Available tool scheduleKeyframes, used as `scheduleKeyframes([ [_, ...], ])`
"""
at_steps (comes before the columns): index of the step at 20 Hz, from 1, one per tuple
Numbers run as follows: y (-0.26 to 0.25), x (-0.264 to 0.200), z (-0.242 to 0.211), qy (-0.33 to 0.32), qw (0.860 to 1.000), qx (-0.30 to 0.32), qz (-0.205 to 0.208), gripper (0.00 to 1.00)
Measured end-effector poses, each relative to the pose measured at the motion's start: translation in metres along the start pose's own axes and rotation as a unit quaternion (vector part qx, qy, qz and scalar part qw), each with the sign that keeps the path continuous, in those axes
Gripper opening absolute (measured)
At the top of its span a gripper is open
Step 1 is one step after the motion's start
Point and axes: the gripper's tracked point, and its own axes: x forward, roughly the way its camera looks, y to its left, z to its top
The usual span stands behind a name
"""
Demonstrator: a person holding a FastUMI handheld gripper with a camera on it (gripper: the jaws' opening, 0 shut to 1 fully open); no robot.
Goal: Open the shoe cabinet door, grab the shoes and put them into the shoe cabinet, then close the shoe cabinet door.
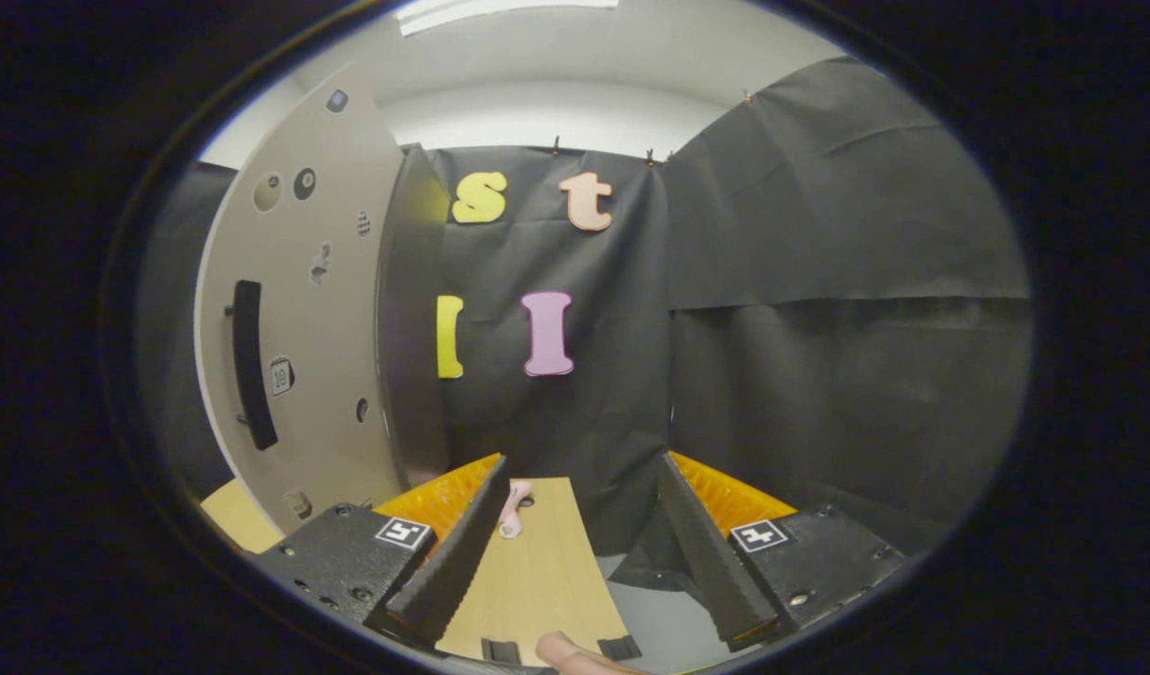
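Jaws spread wide and empty, the gripper (584, 534) faces the shoe cabinet door (303, 309), whose slim black handle (253, 366) could slip a hasty grasp

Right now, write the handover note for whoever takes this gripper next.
Gripper: open, holding nothing, fingers spread over the wooden board.
Cabinet door: grey, with a black handle, off to the fingers' left. I cannot tell whether it is open or shut.
Small pink item: lies on the board just ahead of the left finger; too small to tell if it is a shoe.
Done: nothing visibly in hand or stowed.
Left: confirm the door is open, grab the shoes, put them in, close the door.
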Motion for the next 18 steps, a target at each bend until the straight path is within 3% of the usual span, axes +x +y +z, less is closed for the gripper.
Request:
scheduleKeyframes([
  [7,0.043,0.000,0.015,-0.016,0.999,0.027,0.035,1.00],
  [18,0.158,-0.024,0.026,-0.007,0.994,0.000,0.110,1.00],
])
